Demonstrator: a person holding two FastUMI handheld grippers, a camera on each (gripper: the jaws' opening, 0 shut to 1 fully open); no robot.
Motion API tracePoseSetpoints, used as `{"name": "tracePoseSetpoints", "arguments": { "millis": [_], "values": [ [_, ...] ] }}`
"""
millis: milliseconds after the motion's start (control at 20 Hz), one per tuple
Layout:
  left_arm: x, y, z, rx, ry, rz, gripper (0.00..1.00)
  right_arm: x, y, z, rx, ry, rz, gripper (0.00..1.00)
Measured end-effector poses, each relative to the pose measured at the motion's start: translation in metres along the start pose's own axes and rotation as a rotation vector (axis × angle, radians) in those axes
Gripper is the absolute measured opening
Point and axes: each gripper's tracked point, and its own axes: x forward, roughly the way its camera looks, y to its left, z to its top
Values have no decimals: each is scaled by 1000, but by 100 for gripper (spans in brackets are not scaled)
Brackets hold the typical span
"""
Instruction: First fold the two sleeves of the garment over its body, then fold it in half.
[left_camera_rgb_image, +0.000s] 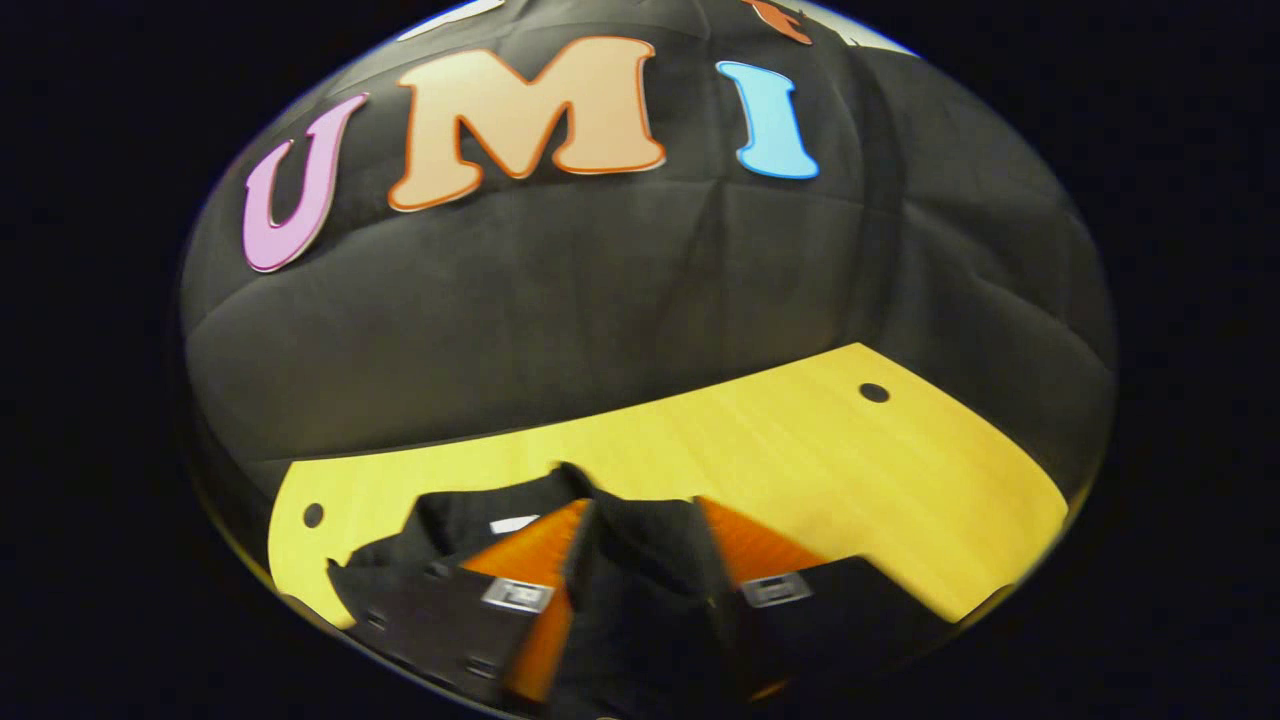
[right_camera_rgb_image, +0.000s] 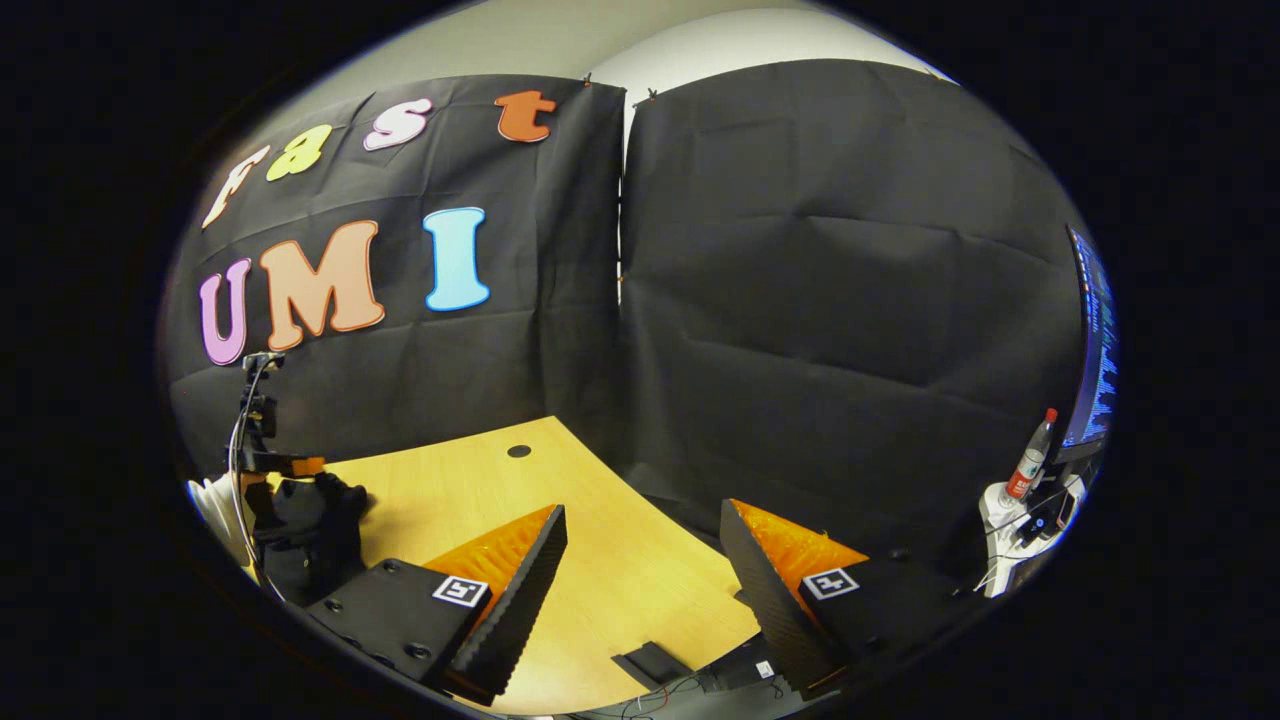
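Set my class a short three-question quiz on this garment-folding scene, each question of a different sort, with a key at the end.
1. True or false: the right claw is shut on the garment.
2. What does the left claw pinch between its fingers? A) a towel B) the black garment C) nothing
3. Fill in: in the right gripper view, beside the monitor at the right edge stands a red-capped ____.
Key: 1 false, its fingers stand apart above the table with nothing between them; 2 B; 3 bottle.
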Motion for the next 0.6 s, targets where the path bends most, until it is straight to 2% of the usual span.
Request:
{"name": "tracePoseSetpoints", "arguments": {
  "millis": [50,100,150,300,500,550,600],
  "values": [
    [-2,-1,9,-5,-36,5,100,2,7,-2,-8,6,16,98],
    [-7,-4,19,-18,-73,3,99,6,18,-4,-23,12,45,94],
    [-14,-4,30,-31,-104,4,95,8,29,-6,-33,14,74,98],
    [-50,10,55,-70,-200,9,95,15,75,-16,-76,28,195,98],
    [-114,59,70,-147,-333,63,94,18,138,-35,-157,62,373,98],
    [-132,74,66,-151,-348,85,100,16,154,-42,-170,72,428,95],
    [-150,89,59,-144,-357,109,93,15,170,-51,-187,84,475,98]
  ]
}}
